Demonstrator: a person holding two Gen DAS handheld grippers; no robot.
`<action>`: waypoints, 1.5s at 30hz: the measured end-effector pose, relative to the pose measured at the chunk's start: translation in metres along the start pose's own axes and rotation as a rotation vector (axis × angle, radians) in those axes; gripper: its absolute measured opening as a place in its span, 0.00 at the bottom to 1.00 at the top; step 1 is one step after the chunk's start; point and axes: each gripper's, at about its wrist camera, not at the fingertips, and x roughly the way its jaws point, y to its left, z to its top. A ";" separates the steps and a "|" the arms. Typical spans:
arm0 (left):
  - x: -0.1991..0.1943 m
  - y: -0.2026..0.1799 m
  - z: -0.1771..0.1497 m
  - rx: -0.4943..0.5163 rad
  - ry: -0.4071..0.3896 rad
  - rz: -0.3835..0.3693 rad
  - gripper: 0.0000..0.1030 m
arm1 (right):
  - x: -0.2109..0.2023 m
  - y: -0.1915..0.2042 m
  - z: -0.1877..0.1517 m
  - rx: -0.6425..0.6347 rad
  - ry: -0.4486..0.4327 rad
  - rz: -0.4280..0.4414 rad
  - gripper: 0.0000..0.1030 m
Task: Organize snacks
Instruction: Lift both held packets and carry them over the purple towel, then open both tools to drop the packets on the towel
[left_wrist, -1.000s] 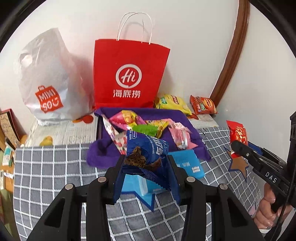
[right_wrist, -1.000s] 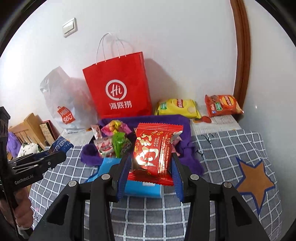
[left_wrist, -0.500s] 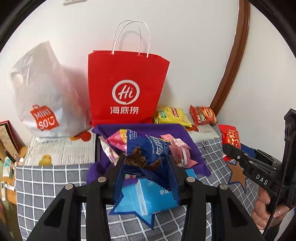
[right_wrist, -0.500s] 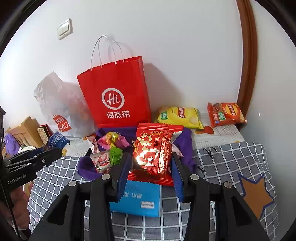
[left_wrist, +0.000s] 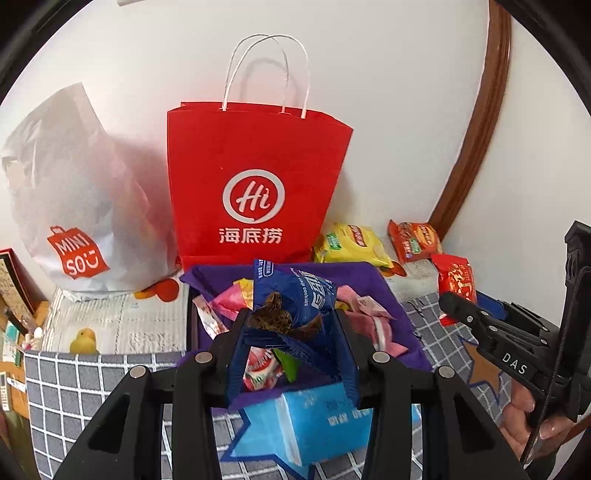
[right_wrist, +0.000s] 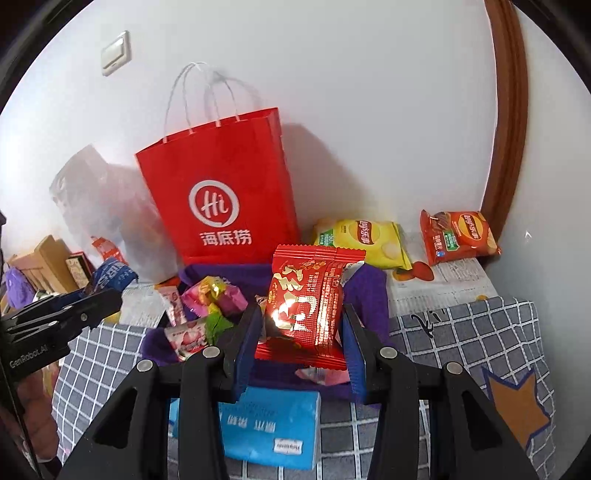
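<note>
My left gripper (left_wrist: 291, 343) is shut on a blue cookie packet (left_wrist: 295, 295), held up over the purple cloth (left_wrist: 384, 291). My right gripper (right_wrist: 301, 332) is shut on a red snack packet (right_wrist: 308, 302) with gold writing. Each gripper shows at the edge of the other's view: the right one with the red packet (left_wrist: 456, 280), the left one with the blue packet (right_wrist: 112, 277). Small pink, green and white sweets (right_wrist: 210, 299) lie on the purple cloth (right_wrist: 369, 291). A tall red paper bag (left_wrist: 255, 192) with white handles stands behind the cloth, against the wall.
A white plastic shopping bag (left_wrist: 70, 206) leans left of the red bag. Yellow (right_wrist: 364, 240) and orange (right_wrist: 460, 236) crisp bags lie at the back right by the wall. A light blue tissue pack (right_wrist: 269, 428) lies on the grey checked cover (right_wrist: 480, 332) near me.
Both grippers moved toward the red paper bag with their packets; the bag and cloth look larger and closer now. The grips are unchanged.
</note>
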 end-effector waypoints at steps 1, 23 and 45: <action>0.002 0.000 0.002 -0.001 0.001 -0.001 0.39 | 0.006 -0.001 0.002 0.004 0.008 -0.005 0.42; 0.083 0.012 0.026 -0.031 0.073 -0.007 0.39 | 0.092 -0.005 0.028 -0.014 0.069 -0.002 0.42; 0.138 0.015 0.008 -0.052 0.161 -0.084 0.39 | 0.145 -0.019 0.007 -0.023 0.184 0.008 0.42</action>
